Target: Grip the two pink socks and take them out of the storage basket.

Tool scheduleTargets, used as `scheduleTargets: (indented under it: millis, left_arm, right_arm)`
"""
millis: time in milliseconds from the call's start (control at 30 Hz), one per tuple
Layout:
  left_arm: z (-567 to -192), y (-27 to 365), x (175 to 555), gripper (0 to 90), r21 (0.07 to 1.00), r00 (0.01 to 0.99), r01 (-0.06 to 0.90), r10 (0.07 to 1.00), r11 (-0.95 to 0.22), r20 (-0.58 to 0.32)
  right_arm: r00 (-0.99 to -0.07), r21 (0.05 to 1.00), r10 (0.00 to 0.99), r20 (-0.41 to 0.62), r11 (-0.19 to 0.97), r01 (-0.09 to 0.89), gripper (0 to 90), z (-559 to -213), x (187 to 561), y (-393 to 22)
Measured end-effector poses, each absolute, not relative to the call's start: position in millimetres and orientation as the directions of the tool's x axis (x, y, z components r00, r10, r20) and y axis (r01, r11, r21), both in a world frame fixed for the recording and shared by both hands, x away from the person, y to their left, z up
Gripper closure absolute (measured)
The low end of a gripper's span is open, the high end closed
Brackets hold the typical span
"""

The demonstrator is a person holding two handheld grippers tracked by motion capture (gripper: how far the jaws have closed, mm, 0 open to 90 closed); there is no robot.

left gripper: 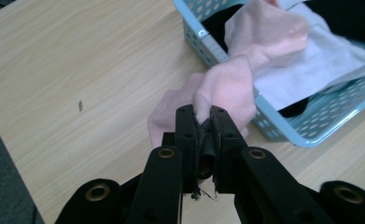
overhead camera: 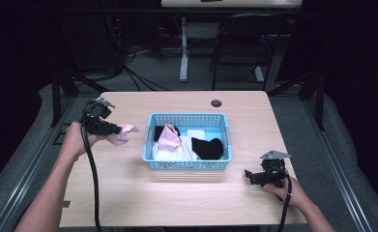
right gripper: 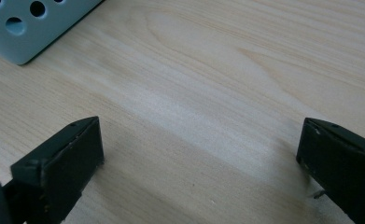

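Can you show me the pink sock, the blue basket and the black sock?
pink sock [left gripper: 229,88], left gripper view, its bunched middle.
blue basket [overhead camera: 186,165], high view, its near wall.
black sock [overhead camera: 207,148], high view, its middle.

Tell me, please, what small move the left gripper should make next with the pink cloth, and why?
Probably lower it to the table and open: the left gripper pinches the pink cloth, already outside the blue basket, which holds more clothes.

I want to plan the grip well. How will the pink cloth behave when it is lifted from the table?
Probably floppy: the pink cloth folds and droops where the left tool pinches it. Likely light, as one small pinch carries it. It may drag on the blue basket rim close by.
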State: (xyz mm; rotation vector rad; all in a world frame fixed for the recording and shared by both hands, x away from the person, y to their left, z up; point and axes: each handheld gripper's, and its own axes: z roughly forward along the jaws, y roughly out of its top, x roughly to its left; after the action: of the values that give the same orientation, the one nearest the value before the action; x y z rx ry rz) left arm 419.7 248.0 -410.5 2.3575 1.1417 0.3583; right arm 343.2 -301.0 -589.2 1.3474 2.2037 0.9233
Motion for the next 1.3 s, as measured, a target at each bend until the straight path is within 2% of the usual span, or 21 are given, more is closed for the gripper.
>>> scheduleTargets:
  millis: [367,667,800,933,1000,1033,1067,1100,1133,1200,1300]
  left_arm:
    - [-428,267,426,83.5,0.493,0.561,0.717,0.828,-0.493,0.012]
    - [-476,278,437,83.2,0.400,0.519,0.786,0.855,-0.472,-0.012]
    - [-491,281,439,82.6,0.392,0.502,0.802,0.864,-0.450,-0.034]
    - [-506,282,441,77.4,0.377,0.481,0.820,0.875,-0.430,-0.049]
    - [-507,284,441,66.0,0.382,0.469,0.825,0.881,-0.416,-0.053]
    - [-506,285,441,56.6,0.384,0.456,0.830,0.888,-0.405,-0.049]
    - [-501,287,440,39.4,0.397,0.440,0.834,0.896,-0.384,-0.059]
    - [-501,287,440,33.9,0.397,0.440,0.834,0.896,-0.384,-0.059]
    - [-496,288,439,33.9,0.405,0.439,0.831,0.897,-0.381,-0.057]
    - [-479,287,434,20.0,0.448,0.444,0.810,0.895,-0.379,-0.045]
    - [-469,287,433,15.5,0.479,0.447,0.795,0.893,-0.372,-0.049]
  right_arm:
    - [-0.457,0.710,0.889,0.005,0.318,0.628,0.0,-589,343,-301]
    - [-0.457,0.710,0.890,0.005,0.318,0.628,0.0,-589,343,-301]
    - [-0.457,0.710,0.890,0.005,0.319,0.628,0.0,-589,343,-301]
    - [-0.458,0.710,0.889,0.006,0.319,0.628,0.0,-589,343,-301]
    - [-0.458,0.710,0.889,0.006,0.319,0.628,0.0,-589,343,-301]
    - [-0.457,0.710,0.890,0.005,0.318,0.628,0.0,-589,343,-301]
    - [-0.458,0.710,0.889,0.005,0.319,0.628,0.0,-589,343,-301]
    - [-0.458,0.710,0.889,0.005,0.319,0.628,0.0,-589,343,-301]
    - [-0.458,0.710,0.889,0.005,0.319,0.628,0.0,-589,343,-301]
    - [-0.457,0.710,0.889,0.005,0.318,0.628,0.1,-589,343,-301]
    - [-0.457,0.710,0.890,0.005,0.319,0.628,0.1,-589,343,-301]
